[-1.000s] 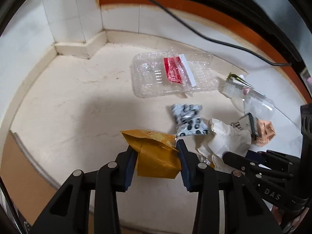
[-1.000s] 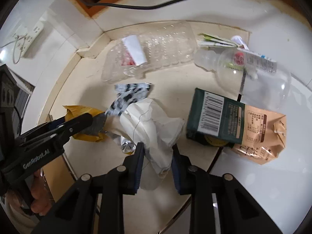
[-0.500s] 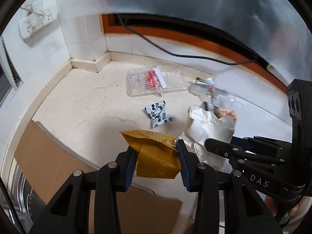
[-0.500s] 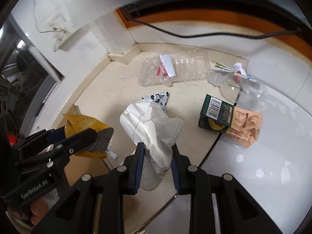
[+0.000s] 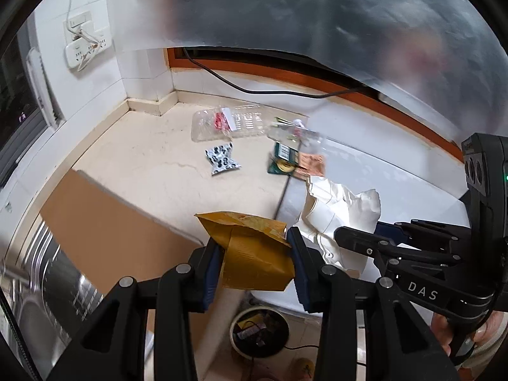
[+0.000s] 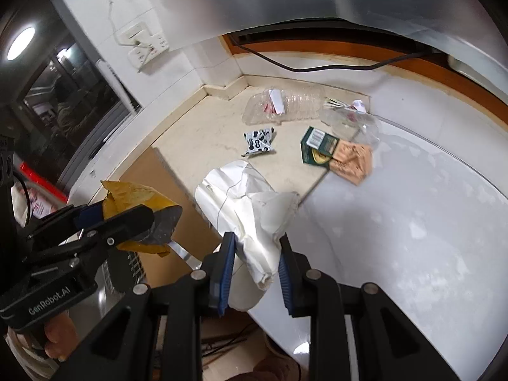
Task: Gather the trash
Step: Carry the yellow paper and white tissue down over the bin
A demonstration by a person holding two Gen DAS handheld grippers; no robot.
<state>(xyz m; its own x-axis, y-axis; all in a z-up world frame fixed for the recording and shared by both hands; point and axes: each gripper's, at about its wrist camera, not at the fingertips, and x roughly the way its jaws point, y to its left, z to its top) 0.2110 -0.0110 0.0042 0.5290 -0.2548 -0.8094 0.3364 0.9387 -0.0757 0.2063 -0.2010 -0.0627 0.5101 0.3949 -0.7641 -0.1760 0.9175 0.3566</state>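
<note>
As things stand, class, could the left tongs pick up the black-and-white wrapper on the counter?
Probably not yet: the left tongs are already shut on the yellow wrapper, raised well back from the black-and-white wrapper. Nothing else blocks it.

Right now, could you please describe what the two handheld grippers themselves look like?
Both are matte black plastic frames with silver pivot pins and two fingers lined with blue pads. The left gripper carries white "GenRobot.AI" lettering on its side, seen from the right wrist. The right gripper shows white "DAS" lettering and a black camera block with a green light. No sleeves are visible.
</note>
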